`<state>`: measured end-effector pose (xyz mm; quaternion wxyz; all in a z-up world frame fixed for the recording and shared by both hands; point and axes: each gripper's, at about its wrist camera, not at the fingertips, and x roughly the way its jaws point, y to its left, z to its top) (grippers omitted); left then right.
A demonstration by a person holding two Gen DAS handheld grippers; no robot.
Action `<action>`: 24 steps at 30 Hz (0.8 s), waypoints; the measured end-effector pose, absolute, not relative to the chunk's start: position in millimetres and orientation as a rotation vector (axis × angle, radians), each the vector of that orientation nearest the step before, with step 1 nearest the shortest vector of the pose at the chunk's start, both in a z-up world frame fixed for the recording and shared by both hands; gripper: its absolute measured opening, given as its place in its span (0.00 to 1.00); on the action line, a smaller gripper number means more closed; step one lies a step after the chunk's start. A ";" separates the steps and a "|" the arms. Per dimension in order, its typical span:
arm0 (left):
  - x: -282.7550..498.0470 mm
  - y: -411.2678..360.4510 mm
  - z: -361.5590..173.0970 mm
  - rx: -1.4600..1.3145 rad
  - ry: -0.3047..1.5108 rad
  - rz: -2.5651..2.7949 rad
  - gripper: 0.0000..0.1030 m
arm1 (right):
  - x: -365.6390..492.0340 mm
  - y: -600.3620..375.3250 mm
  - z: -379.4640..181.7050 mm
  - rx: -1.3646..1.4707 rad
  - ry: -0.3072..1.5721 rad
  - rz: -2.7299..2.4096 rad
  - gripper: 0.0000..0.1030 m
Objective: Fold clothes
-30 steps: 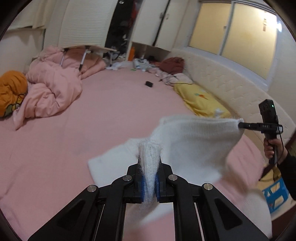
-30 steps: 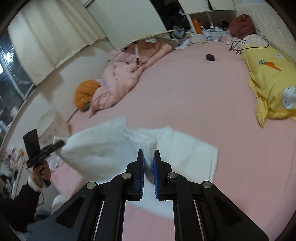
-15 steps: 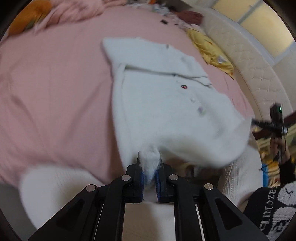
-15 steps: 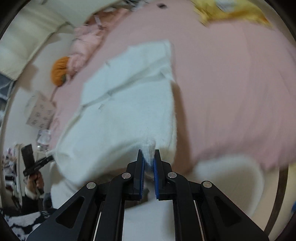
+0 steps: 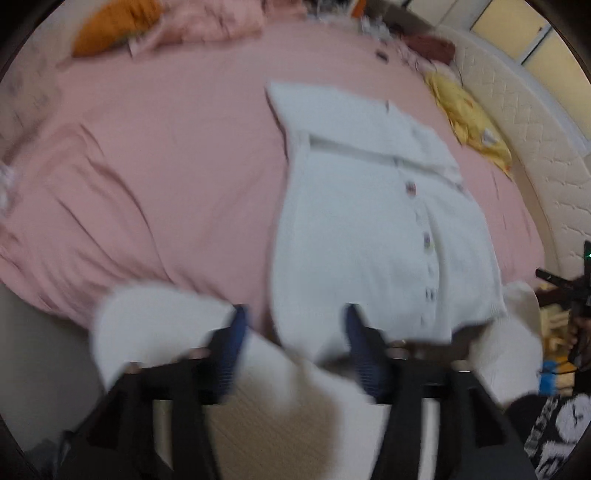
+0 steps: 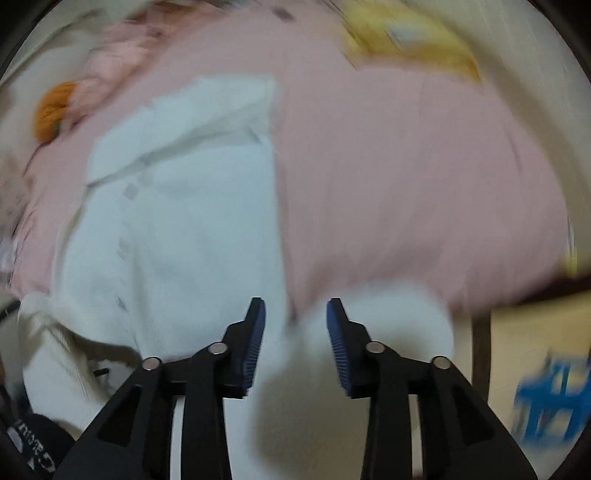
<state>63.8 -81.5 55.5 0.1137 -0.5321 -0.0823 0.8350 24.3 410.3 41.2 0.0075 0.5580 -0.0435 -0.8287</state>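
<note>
A white knitted cardigan [image 5: 373, 206] with a row of buttons lies spread flat on the pink bed [image 5: 166, 166], its hem at the near edge; it also shows in the right wrist view [image 6: 184, 214]. My left gripper [image 5: 293, 332] is open at the hem's left corner, with white cloth hanging below the jaws. My right gripper [image 6: 295, 328] is open at the hem's right corner, holding nothing. Both views are blurred by motion.
A yellow pillow [image 5: 469, 114] lies at the far right by the quilted headboard [image 5: 535, 122]. Pink bedding [image 5: 207, 22] and an orange cushion [image 5: 114, 22] lie at the far left. A blue object [image 6: 546, 398] stands on the floor to the right.
Both grippers carried the cardigan down onto the bed, laid it flat, then opened and let go of the hem.
</note>
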 end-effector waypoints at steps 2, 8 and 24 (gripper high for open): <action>50.3 -63.9 78.7 -1.390 -0.174 2.537 0.73 | 0.1 389.0 46.8 1.595 -0.120 -2.594 0.38; -34.8 48.3 23.8 -1.410 -0.119 2.451 0.97 | -101.9 297.1 -30.1 1.558 -0.185 -2.552 0.38; -36.6 58.9 -82.9 -1.649 0.017 2.535 0.99 | -40.0 292.3 -77.1 1.660 -0.048 -2.622 0.53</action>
